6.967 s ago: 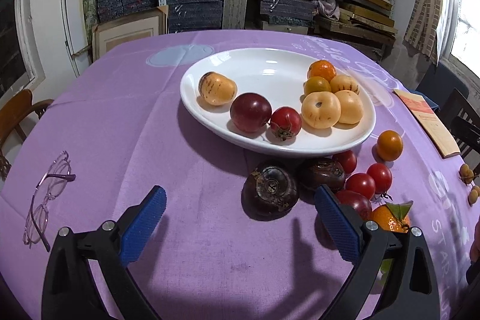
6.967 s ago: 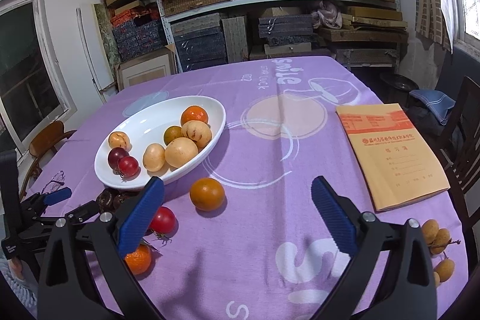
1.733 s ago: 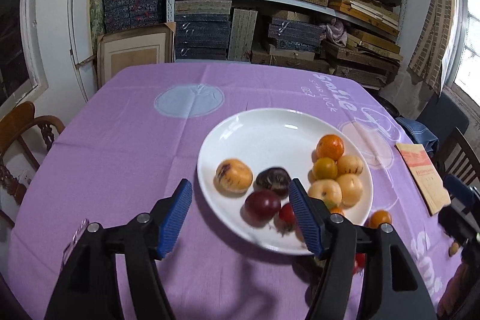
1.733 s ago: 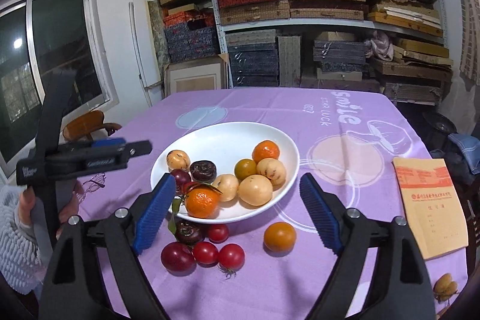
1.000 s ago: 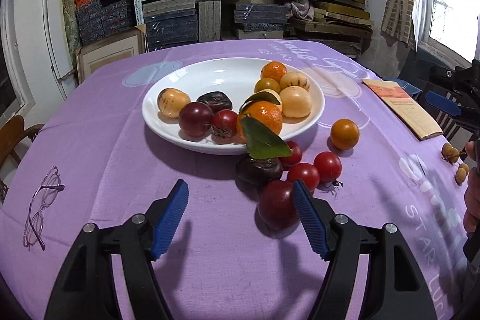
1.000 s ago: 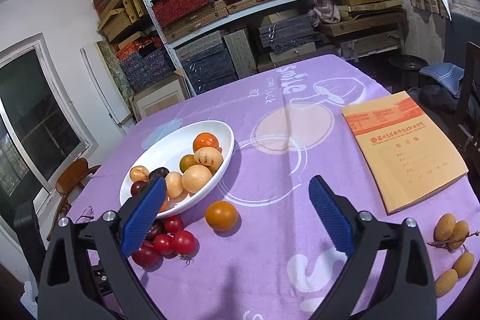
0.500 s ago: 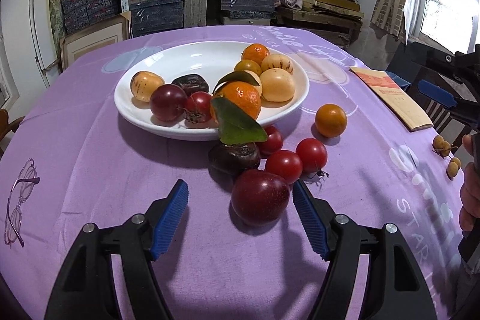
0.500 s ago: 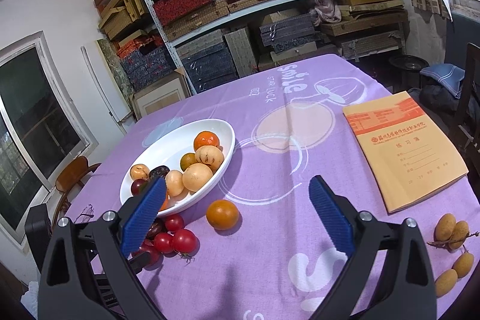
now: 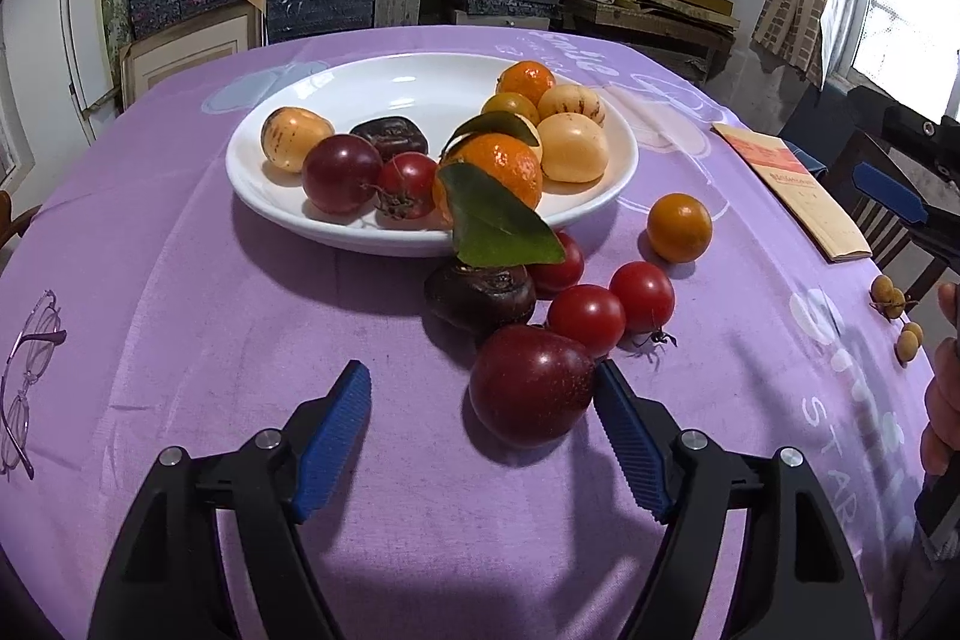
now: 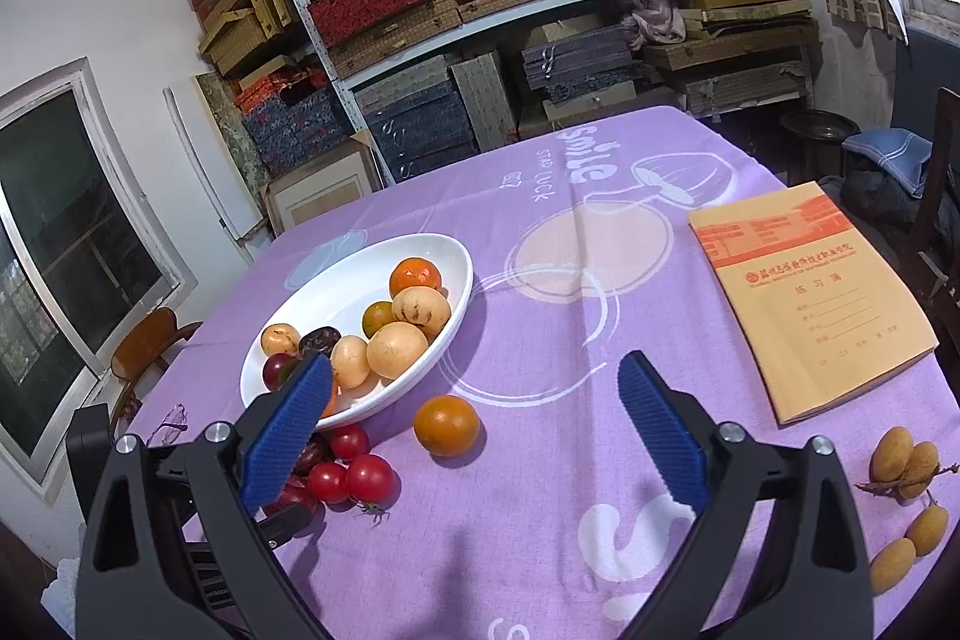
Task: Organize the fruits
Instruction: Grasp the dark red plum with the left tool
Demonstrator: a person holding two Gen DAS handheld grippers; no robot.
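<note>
A white plate (image 9: 282, 172) on the purple cloth holds several fruits, among them a leafy orange (image 9: 498, 172). In front of it lie a dark red plum (image 9: 531, 385), a dark purple fruit (image 9: 480, 295), three red tomatoes (image 9: 585, 319) and an orange fruit (image 9: 679, 227). My left gripper (image 9: 480, 436) is open low over the cloth; the plum sits between its fingers, against the right one. My right gripper (image 10: 474, 430) is open and empty above the cloth, right of the plate (image 10: 336, 298), with the orange fruit (image 10: 447, 426) between its fingers farther off.
Glasses (image 9: 24, 388) lie at the left table edge. A yellow notebook (image 10: 804, 298) lies at the right, with small yellow fruits (image 10: 900, 460) near the right edge. Shelves of boxes stand behind the table; chairs stand at its sides.
My left gripper has moved forward and down, so the plum now sits between its fingers. The right gripper has barely moved.
</note>
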